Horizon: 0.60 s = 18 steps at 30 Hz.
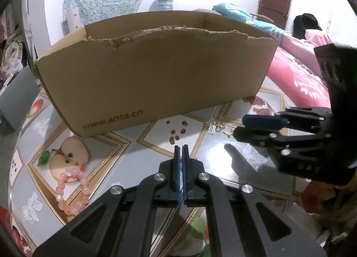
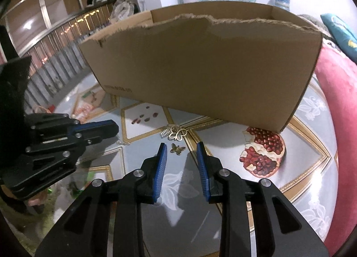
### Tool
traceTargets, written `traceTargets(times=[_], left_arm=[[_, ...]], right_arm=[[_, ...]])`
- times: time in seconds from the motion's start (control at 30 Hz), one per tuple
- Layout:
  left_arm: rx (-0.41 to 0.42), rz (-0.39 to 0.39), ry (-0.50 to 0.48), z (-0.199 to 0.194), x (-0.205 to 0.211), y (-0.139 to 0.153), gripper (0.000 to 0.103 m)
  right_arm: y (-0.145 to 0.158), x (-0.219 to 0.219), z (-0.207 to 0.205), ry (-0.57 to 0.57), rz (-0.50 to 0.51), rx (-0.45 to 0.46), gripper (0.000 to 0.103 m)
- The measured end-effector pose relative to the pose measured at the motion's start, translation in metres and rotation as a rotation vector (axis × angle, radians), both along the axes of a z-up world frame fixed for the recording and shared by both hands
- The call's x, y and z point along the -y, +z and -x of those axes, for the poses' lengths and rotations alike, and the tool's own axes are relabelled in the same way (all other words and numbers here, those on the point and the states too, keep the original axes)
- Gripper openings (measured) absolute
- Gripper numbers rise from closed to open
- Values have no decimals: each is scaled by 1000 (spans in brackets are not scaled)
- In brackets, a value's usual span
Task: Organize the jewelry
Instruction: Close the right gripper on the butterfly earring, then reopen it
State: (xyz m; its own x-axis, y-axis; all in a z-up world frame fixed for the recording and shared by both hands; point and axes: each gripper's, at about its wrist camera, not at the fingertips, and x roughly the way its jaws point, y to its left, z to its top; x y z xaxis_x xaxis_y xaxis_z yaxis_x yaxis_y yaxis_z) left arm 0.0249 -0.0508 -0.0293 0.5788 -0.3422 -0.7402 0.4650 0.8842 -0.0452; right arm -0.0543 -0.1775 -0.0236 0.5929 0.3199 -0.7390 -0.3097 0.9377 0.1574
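A brown cardboard box (image 1: pixel 156 74) with a torn top edge stands on the table; it also fills the right wrist view (image 2: pixel 207 74). A pink bead bracelet (image 1: pixel 72 191) lies at the near left. A small pile of gold and silver jewelry (image 2: pixel 175 134) and a gold butterfly charm (image 2: pixel 177 149) lie in front of the box; the pile also shows in the left wrist view (image 1: pixel 215 127). My left gripper (image 1: pixel 181 148) is shut and empty above the table. My right gripper (image 2: pixel 181 148) is open, just short of the butterfly charm.
The tabletop (image 1: pixel 142 143) has a printed fruit pattern and a glossy surface. A pink and red quilt (image 1: pixel 299 71) lies to the right of the table. A person (image 1: pixel 304 25) sits beyond it. A railing (image 2: pixel 58 40) runs at the far left.
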Motion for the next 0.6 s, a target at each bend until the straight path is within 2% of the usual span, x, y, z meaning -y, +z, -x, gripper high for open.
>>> traceTargets(times=[0.17, 0.33, 0.5, 0.6], left_arm=[[-7, 0, -3, -2, 0, -3, 1], [-12, 0, -3, -4, -2, -5, 1], [-13, 1, -5, -4, -2, -5, 1], [-11, -2, -5, -4, -3, -5, 1]], right_arm=[[-4, -9, 0, 3, 53, 27, 27], [-6, -22, 3, 40, 142, 67, 21], [-4, -22, 3, 72, 146, 62, 11], [-3, -21, 2, 79, 142, 59, 10]])
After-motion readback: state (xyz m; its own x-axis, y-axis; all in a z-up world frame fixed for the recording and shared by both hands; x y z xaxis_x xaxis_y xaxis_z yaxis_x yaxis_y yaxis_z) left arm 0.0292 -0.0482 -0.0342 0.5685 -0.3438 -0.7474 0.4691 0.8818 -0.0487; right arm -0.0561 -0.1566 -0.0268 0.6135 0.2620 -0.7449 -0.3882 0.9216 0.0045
